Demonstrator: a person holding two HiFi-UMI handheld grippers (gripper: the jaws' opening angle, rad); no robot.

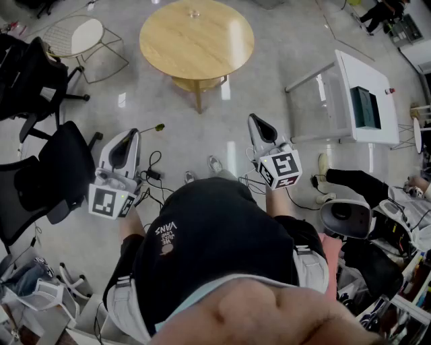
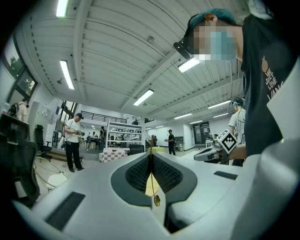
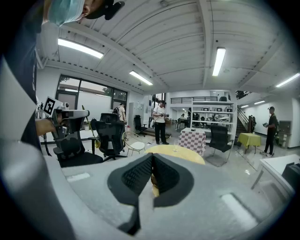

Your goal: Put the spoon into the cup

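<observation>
Round table [image 1: 196, 39] ahead, desk [image 1: 367, 94] to its right, office chairs [image 1: 57, 168] left, spoon [image 2: 156, 200] in left tongs [image 2: 151, 157]

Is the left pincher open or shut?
Shut on the spoon: in the left gripper view, the left gripper has its jaws together, pinching the thin gold spoon between them.

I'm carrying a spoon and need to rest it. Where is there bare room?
The round table is bare from its near edge up to the small glass at its far edge. Left is crowded with black chairs, right with a white desk.
</observation>
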